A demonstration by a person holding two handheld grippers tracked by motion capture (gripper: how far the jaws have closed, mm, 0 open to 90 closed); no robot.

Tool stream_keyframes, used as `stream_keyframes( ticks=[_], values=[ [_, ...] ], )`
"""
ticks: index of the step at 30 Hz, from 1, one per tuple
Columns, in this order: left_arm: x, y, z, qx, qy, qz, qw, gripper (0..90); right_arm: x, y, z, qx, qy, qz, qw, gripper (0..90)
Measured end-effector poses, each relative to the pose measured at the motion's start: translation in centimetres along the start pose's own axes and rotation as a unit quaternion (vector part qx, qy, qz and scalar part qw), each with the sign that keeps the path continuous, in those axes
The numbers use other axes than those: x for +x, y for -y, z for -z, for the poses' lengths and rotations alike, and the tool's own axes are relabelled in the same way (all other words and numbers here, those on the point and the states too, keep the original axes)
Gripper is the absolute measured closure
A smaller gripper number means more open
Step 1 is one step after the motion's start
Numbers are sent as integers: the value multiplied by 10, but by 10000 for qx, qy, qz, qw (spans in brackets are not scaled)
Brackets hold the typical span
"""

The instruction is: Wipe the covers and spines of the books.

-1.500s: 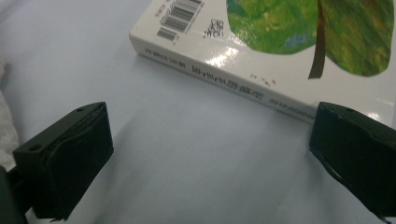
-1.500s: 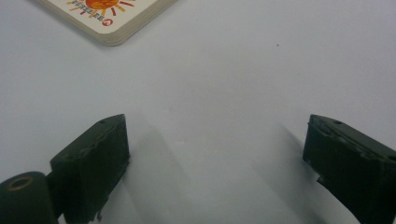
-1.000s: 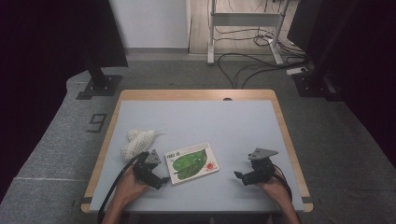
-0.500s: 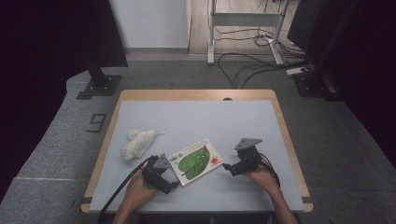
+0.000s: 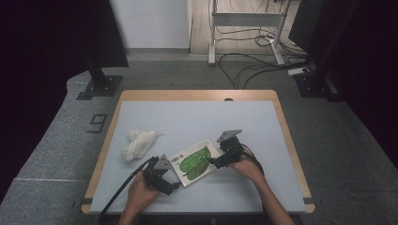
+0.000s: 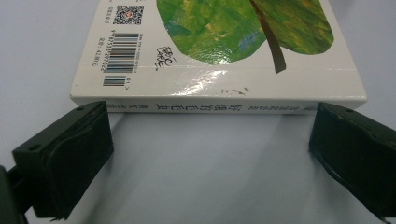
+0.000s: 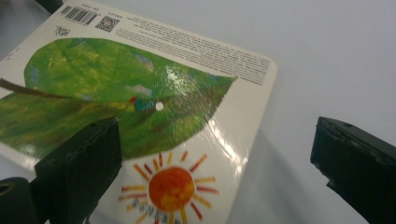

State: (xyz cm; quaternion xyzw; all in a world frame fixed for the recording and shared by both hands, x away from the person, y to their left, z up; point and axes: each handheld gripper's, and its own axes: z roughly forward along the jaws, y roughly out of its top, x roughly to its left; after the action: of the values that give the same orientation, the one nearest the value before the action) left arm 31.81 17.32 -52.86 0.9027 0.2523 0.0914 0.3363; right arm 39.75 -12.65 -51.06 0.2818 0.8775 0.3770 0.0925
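Two hand-held grippers close in on a picture book lying flat on a grey table.

High view: the left gripper (image 5: 162, 176) sits at the near corner of the book (image 5: 193, 161), the right gripper (image 5: 226, 152) at its far edge, with a white knitted cloth (image 5: 138, 143) well off beyond the left one. Left gripper view: the jaws stand spread wide, empty, with the book's spine (image 6: 219, 106) lying square across the gap just ahead of them, barcode end toward the left jaw. Right gripper view: these jaws are also parted and hold nothing; one hangs over the cover's green leaf (image 7: 107, 93), the other over bare table (image 7: 336, 56) past the book's edge. The approach looks complete but no grip is made; the next move likely calls for getting a jaw under an edge before closing.
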Motion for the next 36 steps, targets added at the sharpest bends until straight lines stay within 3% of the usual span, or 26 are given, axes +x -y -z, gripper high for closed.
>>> stream_keyframes(
  ticks=[10,18,21,27,36],
  values=[
    [0,0,0,-6,3,1,10000,0,-6,-7,-30,41,-321,-303,9990,8],
    [0,0,0,-7,4,3,10000,0,-6,-15,-40,66,-415,-319,9986,0],
    [0,0,0,-7,6,8,10000,0,-4,-18,-41,119,-408,-423,9982,0],
    [0,0,0,-6,4,14,10000,0,-9,-19,-35,-67,-664,-794,9946,0],
    [0,0,0,-7,5,14,10000,0,-3,-31,-10,-534,-663,-755,9935,4]
  ],
)
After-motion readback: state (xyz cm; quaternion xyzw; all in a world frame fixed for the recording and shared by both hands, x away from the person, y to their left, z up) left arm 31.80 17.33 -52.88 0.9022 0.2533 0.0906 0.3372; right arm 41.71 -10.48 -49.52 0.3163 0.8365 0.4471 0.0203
